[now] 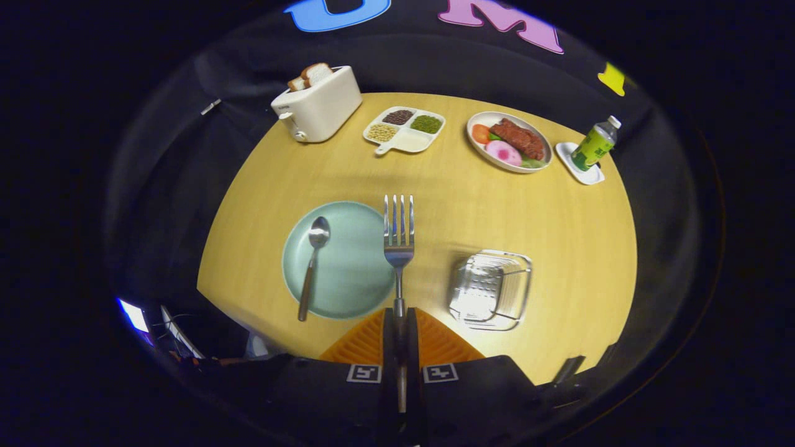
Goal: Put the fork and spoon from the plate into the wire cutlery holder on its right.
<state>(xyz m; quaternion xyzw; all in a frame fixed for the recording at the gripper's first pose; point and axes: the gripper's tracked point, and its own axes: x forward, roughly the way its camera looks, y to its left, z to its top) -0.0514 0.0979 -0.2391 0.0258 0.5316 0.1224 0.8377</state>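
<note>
A: Where is the fork [398,234]?
B: The gripper [399,318] has it. Both fingers pinch its handle tight, and the prongs point away, past the plate's [348,273] right rim.
A: And the spoon [312,261]?
B: It lies on the plate, left side, with its handle sticking out over the near rim.
A: Where is the holder [490,288]?
B: On the table [472,205], right of the plate, near the front edge. I cannot see anything in it.

The gripper [399,320] is a chunky black thing with two bright orange ribbed finger pads [363,341], wedge-shaped. Each side's got a little square black-and-white marker sticker [364,373] just behind the pads.
</note>
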